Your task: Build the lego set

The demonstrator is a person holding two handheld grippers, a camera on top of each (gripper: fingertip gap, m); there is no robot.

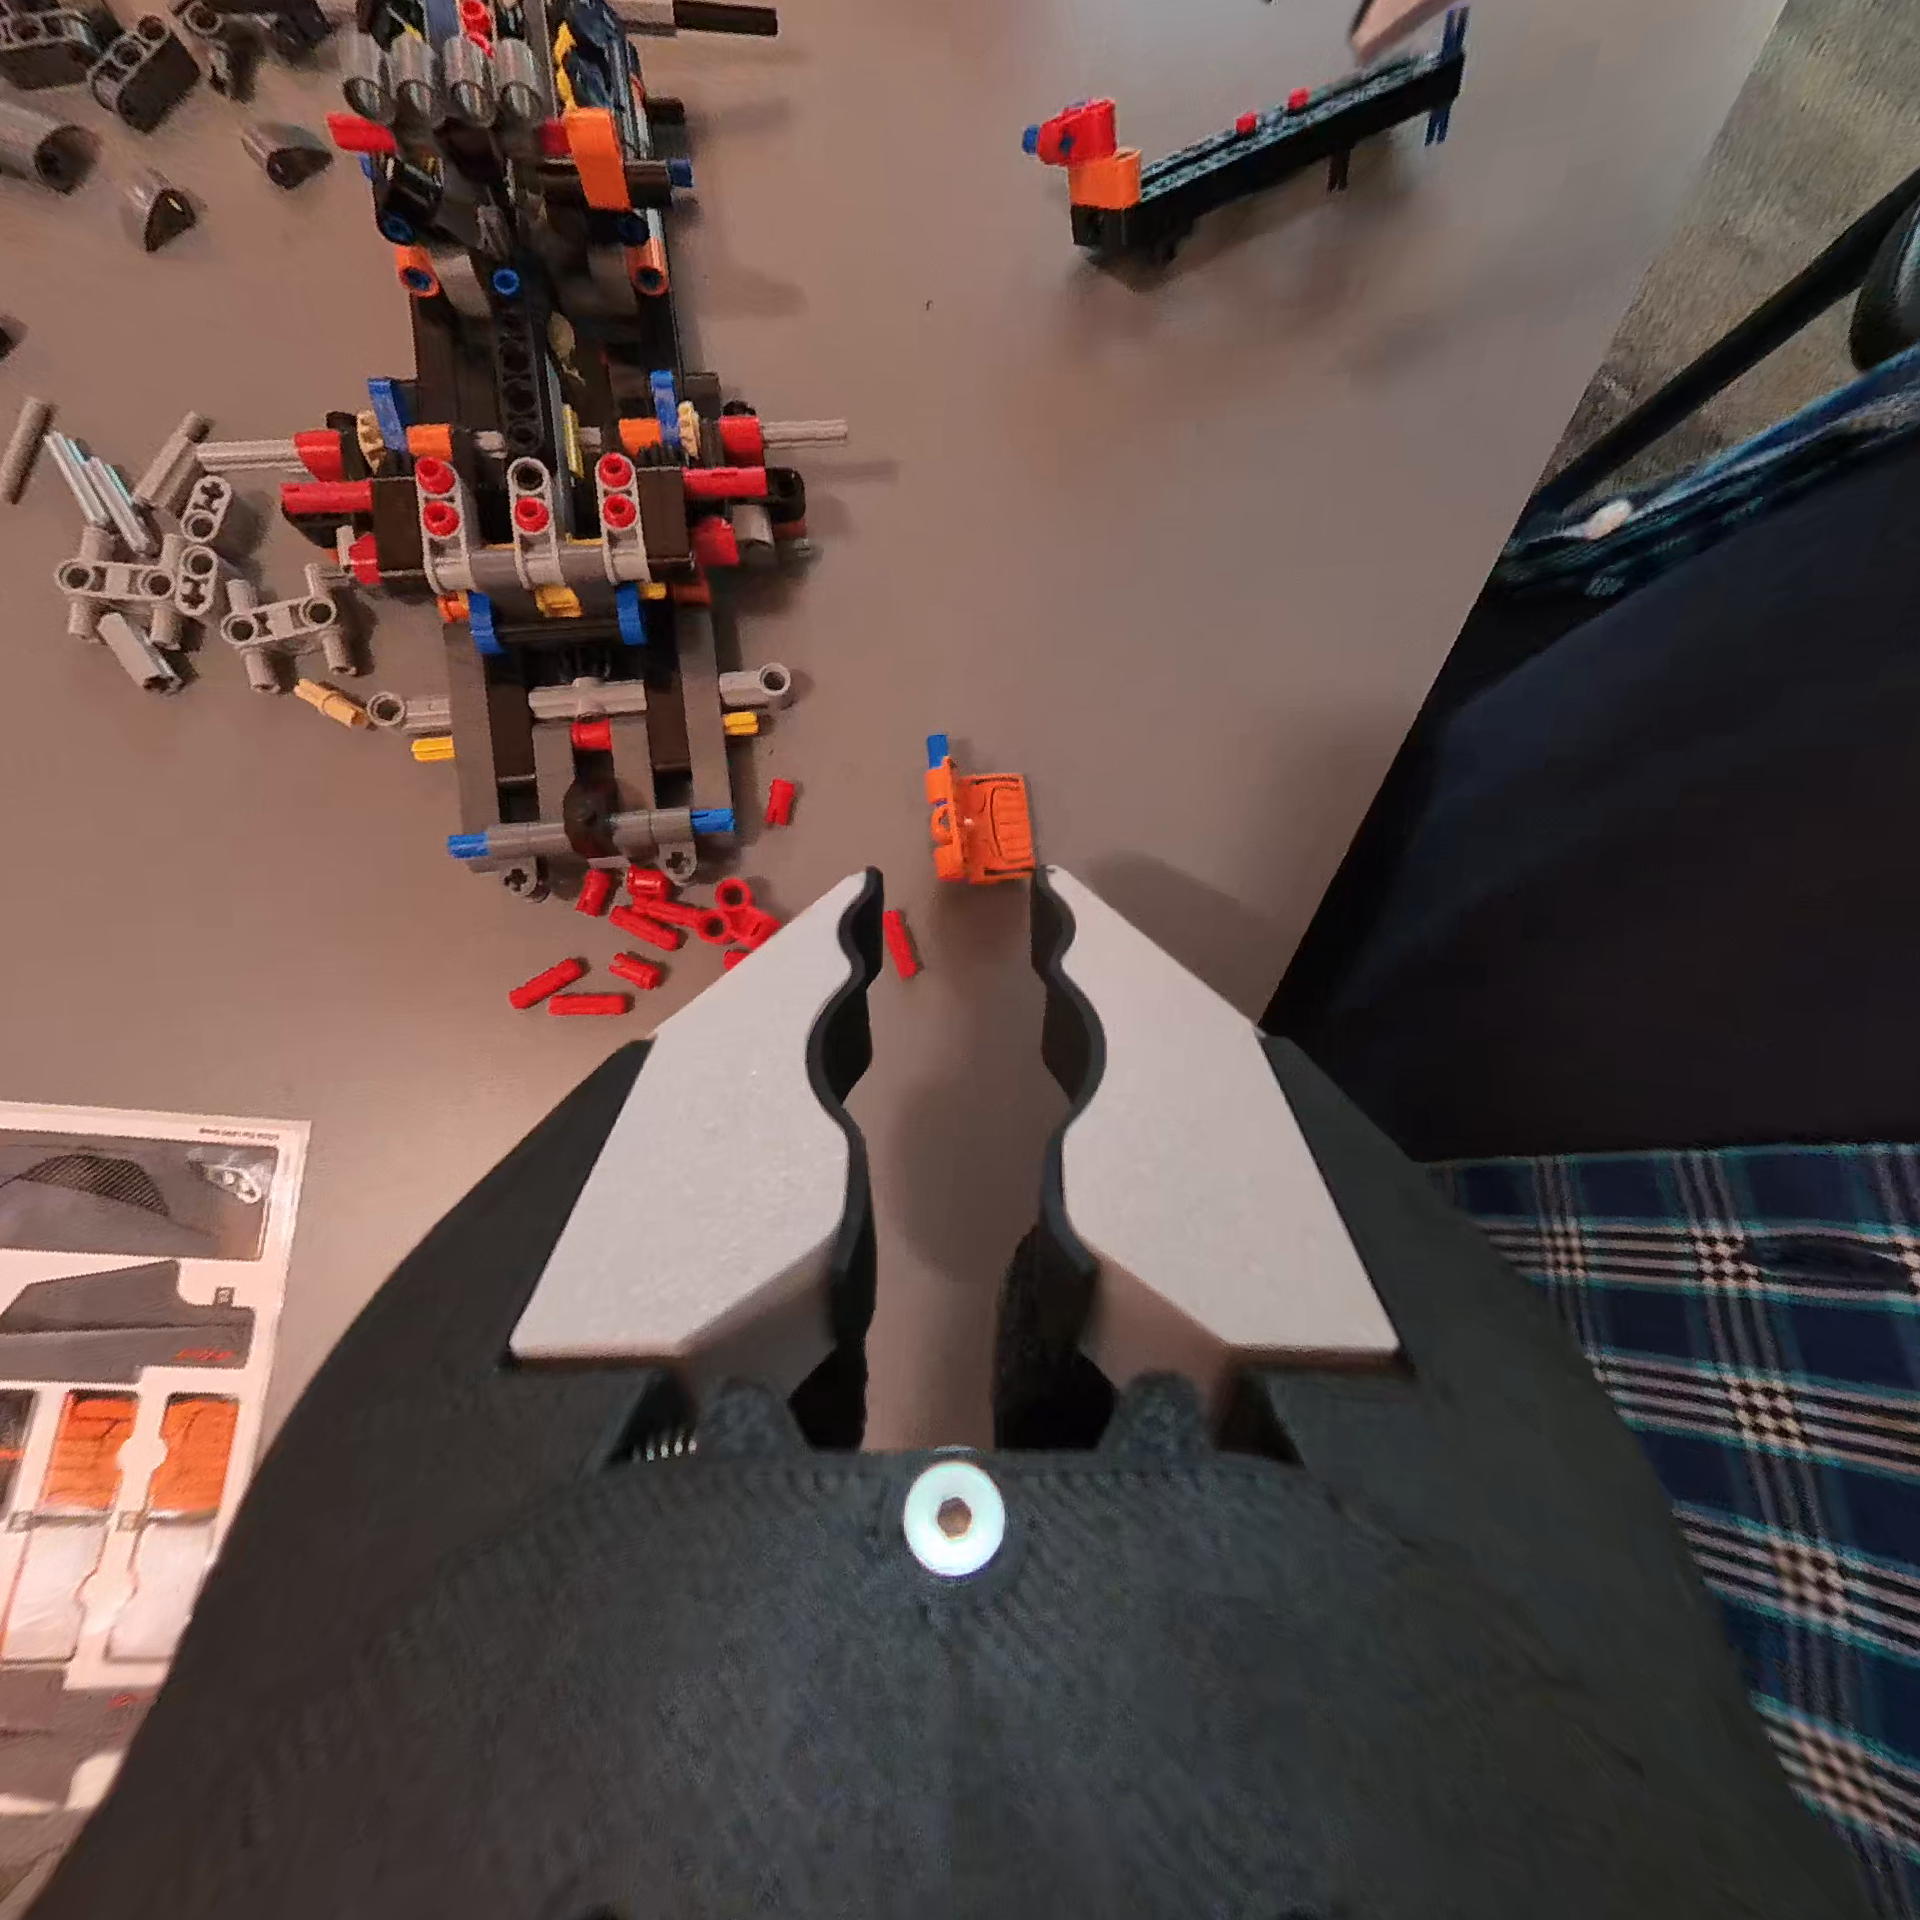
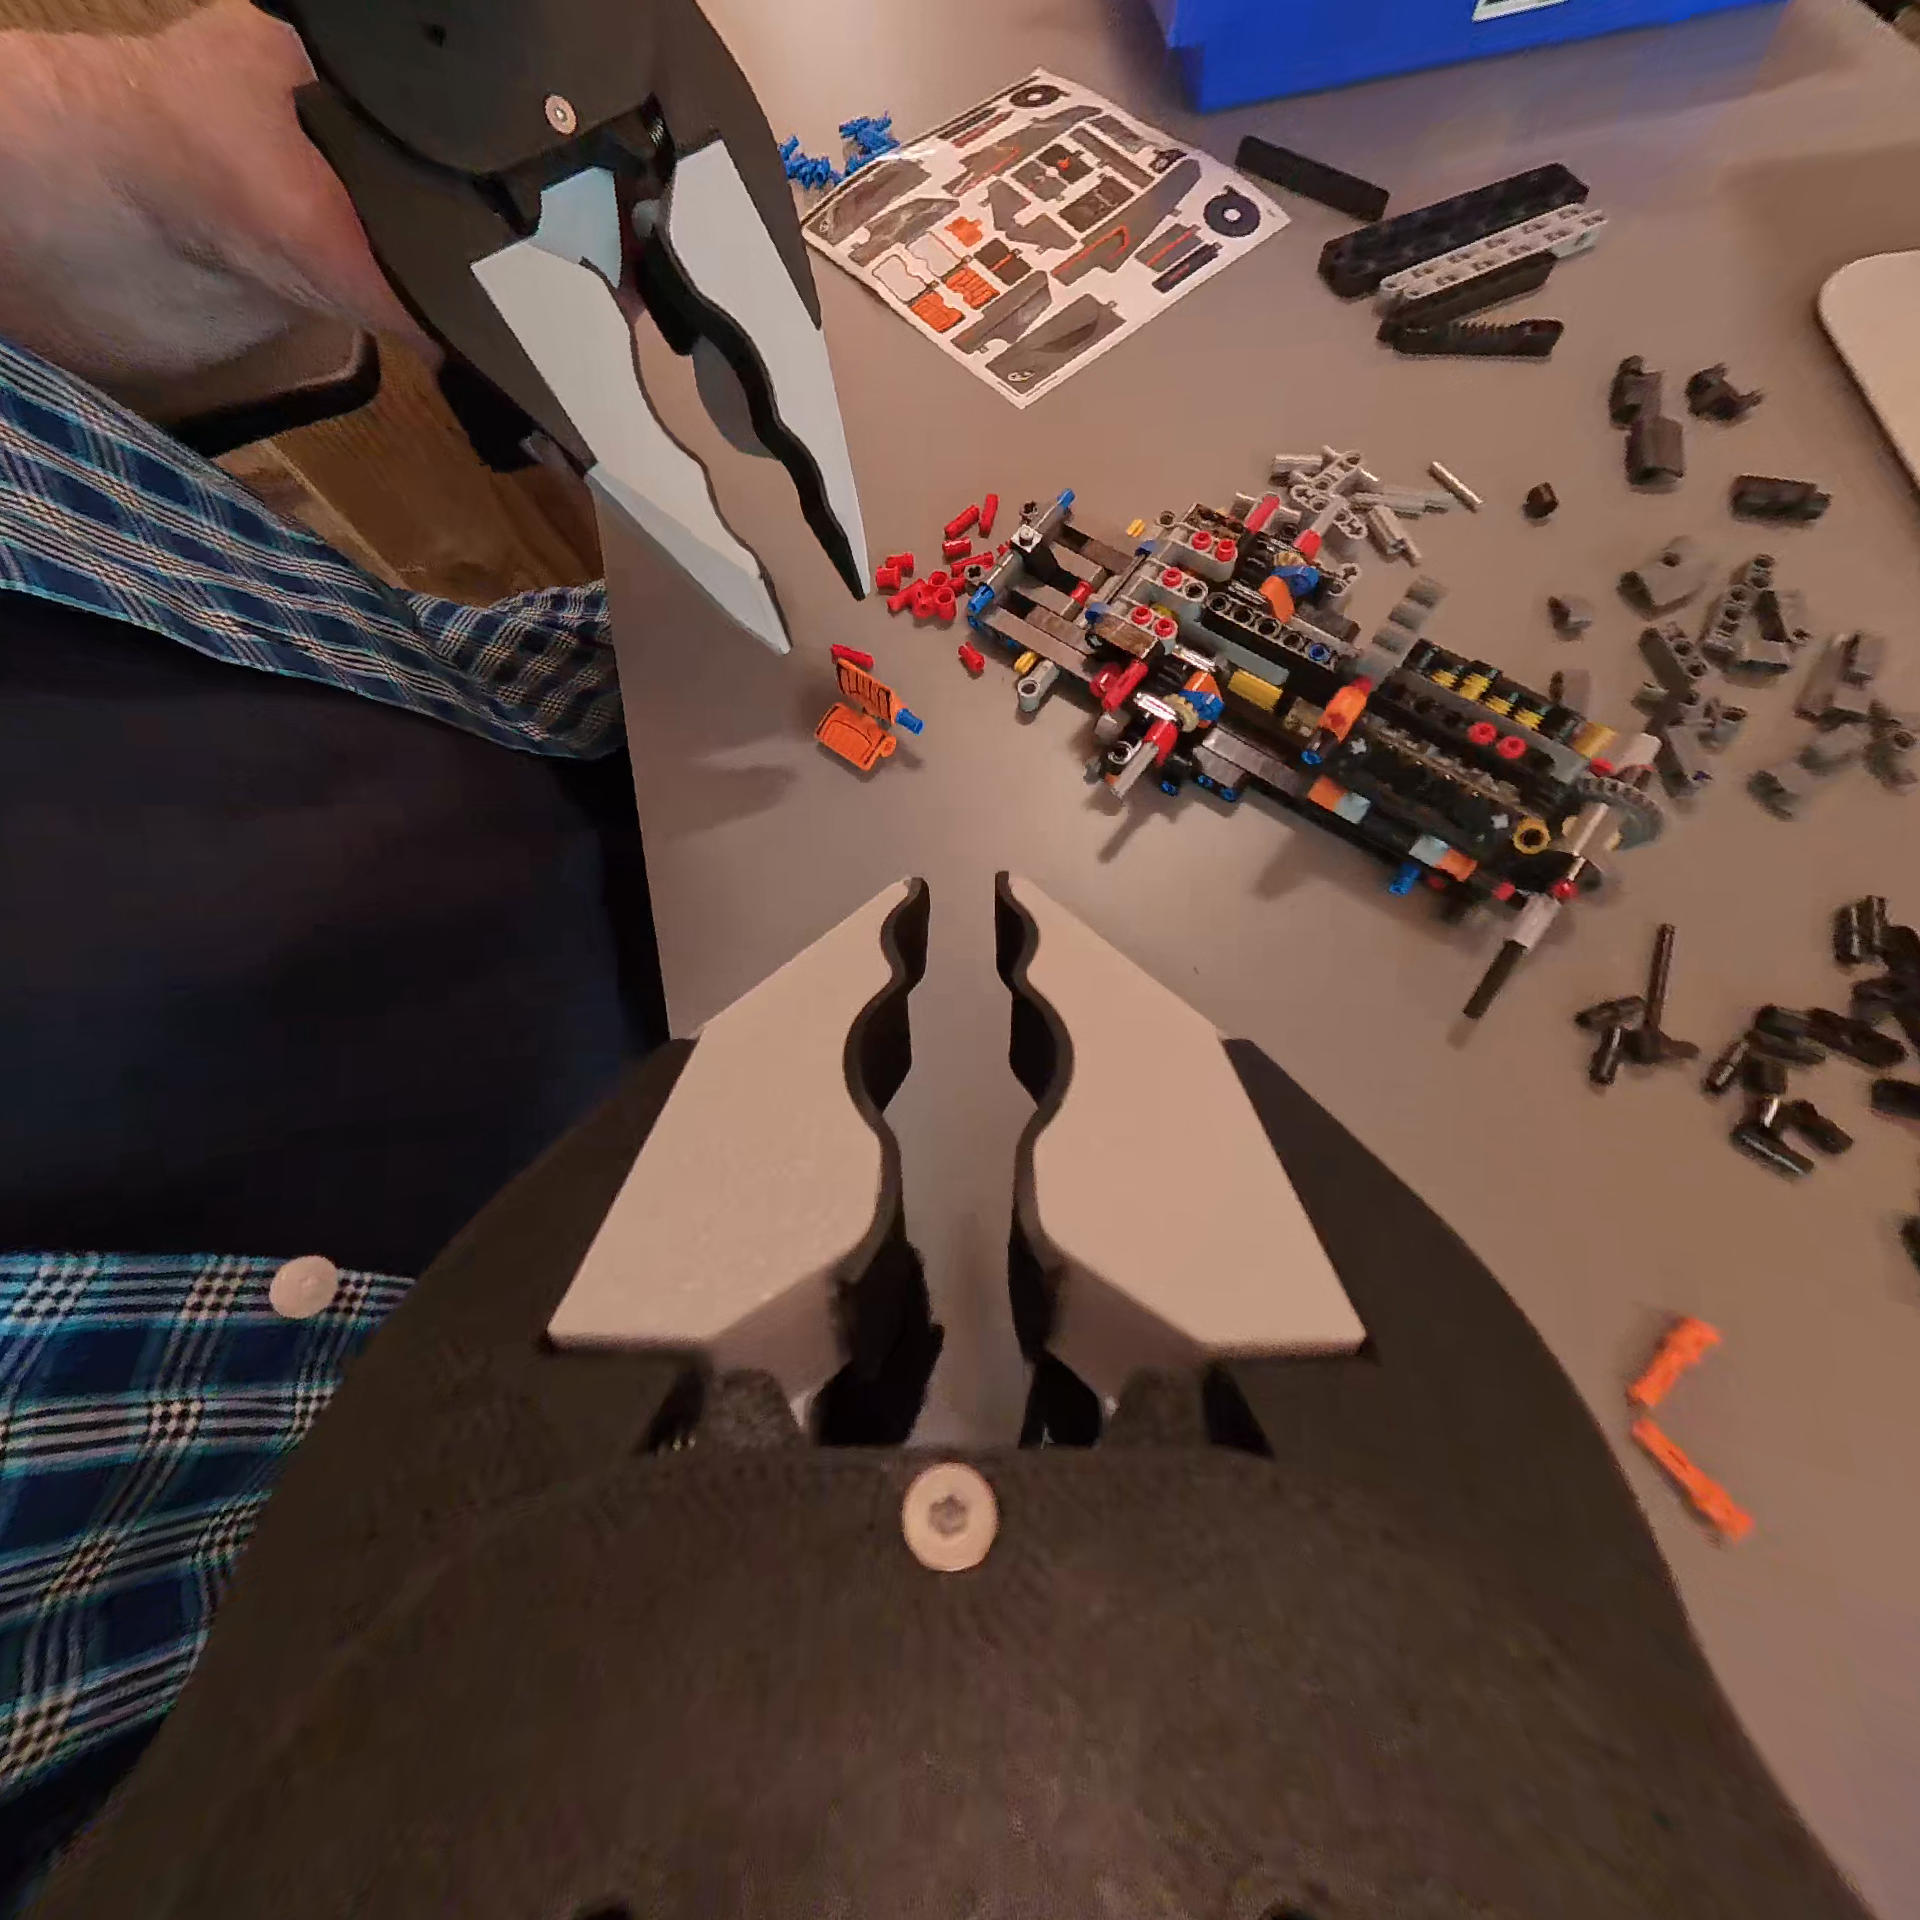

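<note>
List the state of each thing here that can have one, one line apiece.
Left hand-held gripper: open, empty, above the table.
Right hand-held gripper: open, empty.
Small orange sub-assembly: loose on the table, ungripped.
Long chassis build: part-built, lying flat.
Red pins: scattered loose.
Sticker sheet: lying flat.

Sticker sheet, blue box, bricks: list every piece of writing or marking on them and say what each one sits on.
No text is quoted here; only the things bearing it.
Sticker sheet: small print along one edge, too small and blurred to read.
Sticker sheet's red marking, left wrist view: blurred.
Blue box: a white and green label cut off by the frame's top edge, unreadable.
Lego chassis and loose bricks: no writing visible.
</note>
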